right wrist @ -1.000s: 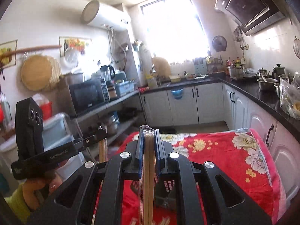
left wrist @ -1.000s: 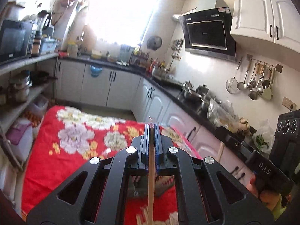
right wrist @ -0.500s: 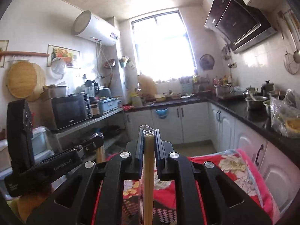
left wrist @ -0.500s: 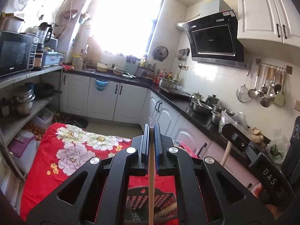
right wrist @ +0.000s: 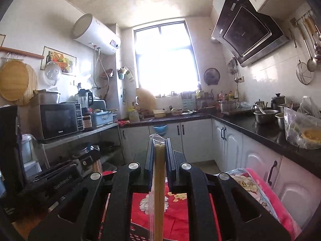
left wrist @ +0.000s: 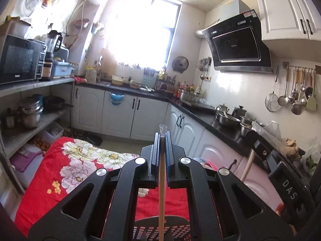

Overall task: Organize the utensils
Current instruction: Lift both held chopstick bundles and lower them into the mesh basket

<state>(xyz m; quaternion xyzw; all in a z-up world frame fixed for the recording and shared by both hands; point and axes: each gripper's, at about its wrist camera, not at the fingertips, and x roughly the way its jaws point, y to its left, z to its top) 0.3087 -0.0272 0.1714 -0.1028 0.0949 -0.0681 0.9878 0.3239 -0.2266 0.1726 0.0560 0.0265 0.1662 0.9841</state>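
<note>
My left gripper [left wrist: 162, 135] is shut on a wrapped pair of wooden chopsticks [left wrist: 161, 190] that stands upright between the fingers, its clear wrapper poking out at the tip. My right gripper [right wrist: 159, 141] is shut on another wrapped pair of chopsticks [right wrist: 158, 190], also upright. Both are held high above a table with a red floral cloth [left wrist: 66, 172]. A black perforated utensil basket [left wrist: 154, 229] shows under the left gripper at the bottom edge; it also shows in the right wrist view [right wrist: 138, 234]. The right gripper [left wrist: 280, 178] appears at the right in the left wrist view.
White cabinets under a black counter [left wrist: 200, 116] with pots run along the right and back. A shelf with a microwave [left wrist: 20, 59] stands at the left. Ladles hang on the wall [left wrist: 297, 92]. The left gripper's body [right wrist: 56, 178] is low at left in the right wrist view.
Both grippers have tilted and risen, so the views show more of the room and less of the table and basket. Each stays shut on its chopsticks.
</note>
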